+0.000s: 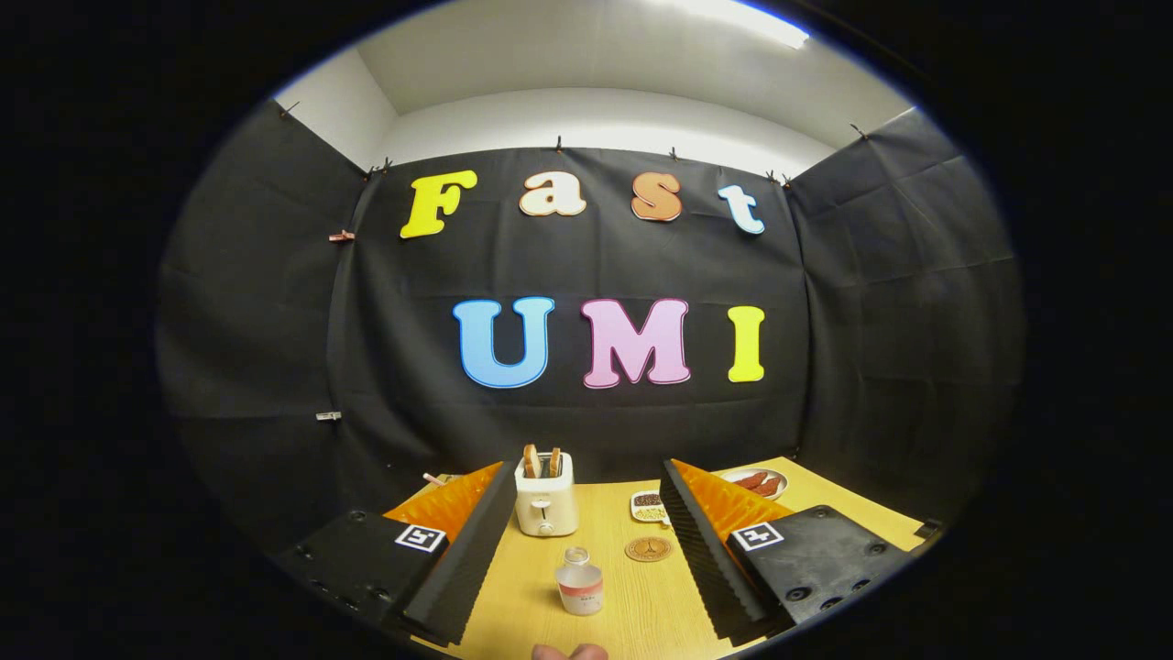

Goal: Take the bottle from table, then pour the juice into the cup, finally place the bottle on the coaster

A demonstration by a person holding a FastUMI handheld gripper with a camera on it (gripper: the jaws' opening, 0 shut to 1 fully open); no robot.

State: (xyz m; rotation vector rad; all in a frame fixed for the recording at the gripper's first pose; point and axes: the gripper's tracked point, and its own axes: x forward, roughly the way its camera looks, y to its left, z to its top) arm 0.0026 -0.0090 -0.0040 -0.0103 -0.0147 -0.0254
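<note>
The bottle (579,581) is a small clear one with a pale label and no cap, standing upright on the desk (641,605) between my jaws, which are spread wide with nothing in them. It looks light and tippy, so bumping it with one finger before both close would probably spill juice. The round coaster (649,548) sits just beyond it, toaster (545,500) further back.
</note>
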